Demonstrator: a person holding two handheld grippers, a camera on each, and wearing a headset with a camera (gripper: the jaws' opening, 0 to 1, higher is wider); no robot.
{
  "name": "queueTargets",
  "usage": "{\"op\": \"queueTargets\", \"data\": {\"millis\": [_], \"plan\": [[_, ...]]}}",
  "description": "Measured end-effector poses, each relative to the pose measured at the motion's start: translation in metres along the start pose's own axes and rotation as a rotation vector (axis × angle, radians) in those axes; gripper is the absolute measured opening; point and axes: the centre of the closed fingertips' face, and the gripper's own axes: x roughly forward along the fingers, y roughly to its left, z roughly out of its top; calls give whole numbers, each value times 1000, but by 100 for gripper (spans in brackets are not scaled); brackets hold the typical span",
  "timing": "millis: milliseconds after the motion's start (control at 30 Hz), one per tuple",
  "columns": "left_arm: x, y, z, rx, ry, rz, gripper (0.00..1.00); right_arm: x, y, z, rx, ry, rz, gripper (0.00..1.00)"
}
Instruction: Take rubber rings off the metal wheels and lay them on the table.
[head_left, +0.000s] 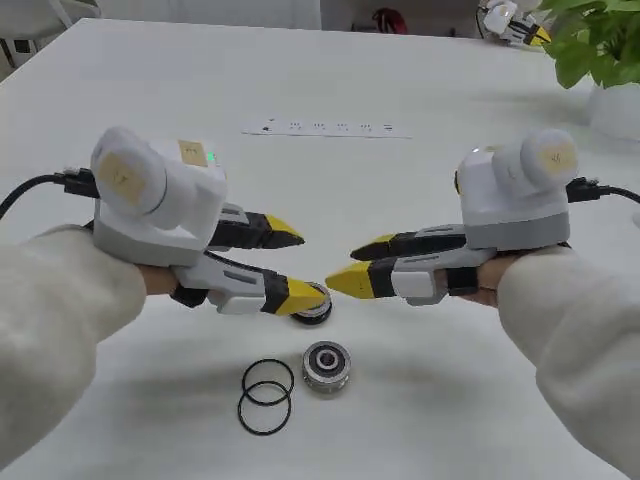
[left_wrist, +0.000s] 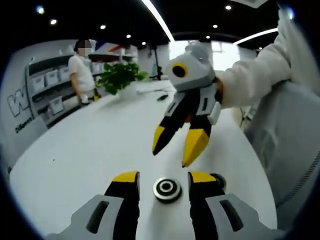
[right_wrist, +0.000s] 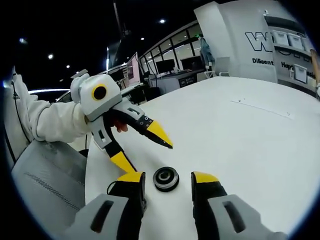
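Two rings (head_left: 266, 384) lie by one wheel (head_left: 327, 365); the other wheel (head_left: 316, 308) seems next. The left gripper (head_left: 292, 262) and right gripper (head_left: 358, 263) hover spread, empty — one should pin it, one peel.

Cream sleeves (head_left: 60, 300); left tool (head_left: 300, 265) and right tool (head_left: 348, 266) have white-grey bodies, black yellow-tipped jaws, black cables (head_left: 30, 190)

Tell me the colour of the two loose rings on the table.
Black. The rings show best in the head view.

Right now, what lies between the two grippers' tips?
A metal wheel, on the table between left gripper and right gripper, partly under the left one's lower jaw, seen in the head view.
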Motion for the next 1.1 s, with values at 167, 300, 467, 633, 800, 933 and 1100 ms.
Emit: {"op": "queueTargets", "data": {"millis": [167,300,467,633,800,933,1100], "plan": [[1,2,-7,-22,10,9,36,6,4,-16,-20,65,7,34],[4,2,-11,-28,24,14,32,10,6,-21,-26,87,17,34],[8,-3,-18,-22,53,5,27,12,7,-26,-31,104,14,34],[9,0,-17,-61,39,20,24,14,7,-29,-34,113,9,33],[10,-2,-22,-70,46,20,18,15,6,-32,-41,125,10,31],[11,-2,-23,-78,47,20,18,16,5,-33,-42,129,9,30],[13,-1,-28,-92,60,24,15,16,4,-34,-42,130,9,29]]}}
